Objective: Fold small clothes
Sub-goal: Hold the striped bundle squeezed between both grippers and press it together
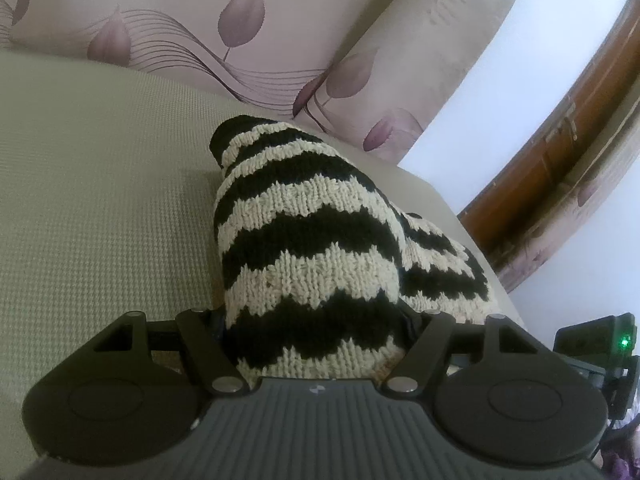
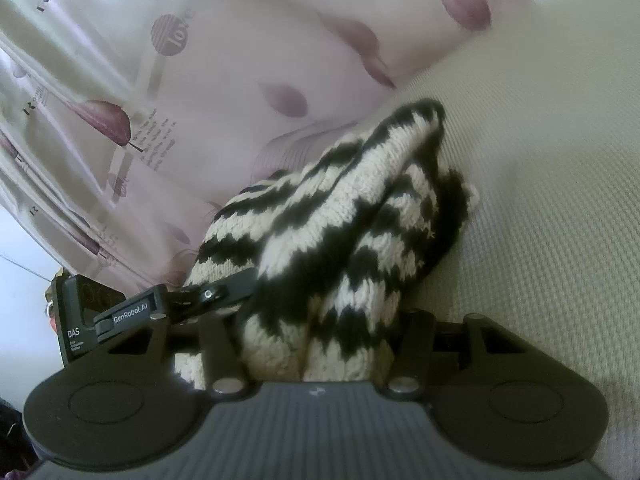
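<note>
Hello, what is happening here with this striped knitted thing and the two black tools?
A person is folding a small black-and-cream striped knit garment with a handheld gripper in each hand. The left gripper and the right gripper each have knit fabric bunched between their fingers, so both seem clamped on it. The garment hangs bunched over a pale green textured surface, in front of a leaf-patterned curtain. It is not yet laid flat or neatly folded.
</note>
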Demonstrator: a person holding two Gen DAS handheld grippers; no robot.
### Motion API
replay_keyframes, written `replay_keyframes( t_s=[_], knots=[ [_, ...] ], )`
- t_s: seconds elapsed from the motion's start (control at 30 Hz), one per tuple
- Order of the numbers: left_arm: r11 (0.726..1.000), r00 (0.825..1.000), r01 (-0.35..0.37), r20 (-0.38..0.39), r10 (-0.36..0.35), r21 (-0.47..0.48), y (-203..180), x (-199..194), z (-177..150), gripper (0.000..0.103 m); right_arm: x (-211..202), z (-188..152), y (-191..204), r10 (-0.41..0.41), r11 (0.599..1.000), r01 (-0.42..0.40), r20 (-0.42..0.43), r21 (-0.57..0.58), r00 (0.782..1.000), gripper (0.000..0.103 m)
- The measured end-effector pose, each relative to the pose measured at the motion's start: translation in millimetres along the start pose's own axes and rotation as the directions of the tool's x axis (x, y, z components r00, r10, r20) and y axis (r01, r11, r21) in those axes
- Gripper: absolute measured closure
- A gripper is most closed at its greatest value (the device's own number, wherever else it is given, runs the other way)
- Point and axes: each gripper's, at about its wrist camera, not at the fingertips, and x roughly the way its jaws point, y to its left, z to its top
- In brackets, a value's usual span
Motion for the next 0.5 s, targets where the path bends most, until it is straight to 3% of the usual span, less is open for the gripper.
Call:
replay_keyframes(
  t_s=[0.5],
  knots=[
    [0.999, 1.000, -0.026, -0.010, 0.026, 0.025, -4.4, -38.3, -29.1, 0.031, -16.9, -38.6, 19.3, 0.006, 1.000, -0.006, 0.002, 0.030, 1.000, 0.051]
  ],
)
